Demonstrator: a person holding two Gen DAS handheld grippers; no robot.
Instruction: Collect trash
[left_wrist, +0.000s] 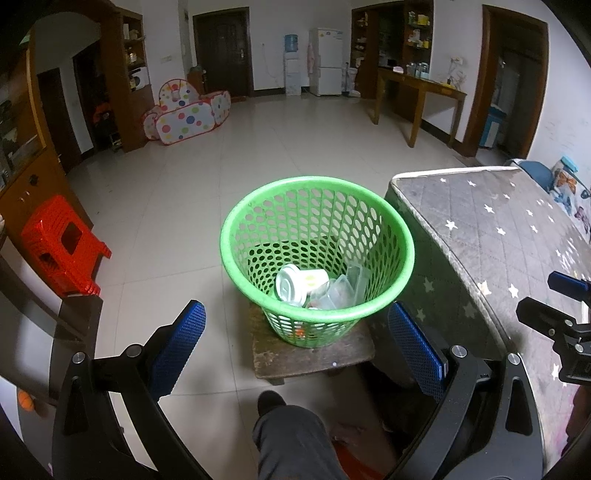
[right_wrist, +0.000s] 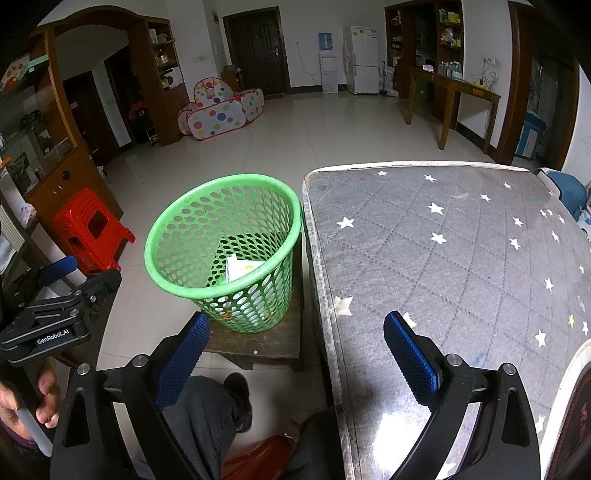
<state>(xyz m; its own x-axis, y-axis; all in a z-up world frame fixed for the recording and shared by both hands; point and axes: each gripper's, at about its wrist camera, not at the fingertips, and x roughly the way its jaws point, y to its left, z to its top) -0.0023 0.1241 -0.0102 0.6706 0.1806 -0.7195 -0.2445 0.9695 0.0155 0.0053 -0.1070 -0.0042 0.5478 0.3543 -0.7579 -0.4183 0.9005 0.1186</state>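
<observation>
A green perforated basket (left_wrist: 258, 206) stands on a low wooden stool (left_wrist: 314, 356), next to a grey star-patterned table (left_wrist: 498, 236). Inside it lie a white lidded cup (left_wrist: 295, 282) and clear plastic containers (left_wrist: 345, 290). My left gripper (left_wrist: 297, 325) is open and empty, just in front of the basket. In the right wrist view the basket (right_wrist: 177, 266) stands left of the table (right_wrist: 443, 251), with a white item (right_wrist: 242, 269) inside. My right gripper (right_wrist: 295, 332) is open and empty, straddling the table's near left edge. The other gripper (right_wrist: 70, 295) shows at far left.
A red plastic stool (left_wrist: 64, 245) stands on the floor at left by a wooden cabinet (left_wrist: 22, 177). A polka-dot play tent (left_wrist: 188, 110), a water dispenser (left_wrist: 291, 70), a fridge (left_wrist: 327, 61) and a wooden desk (left_wrist: 421, 92) stand far back. The person's knee (left_wrist: 291, 439) is below.
</observation>
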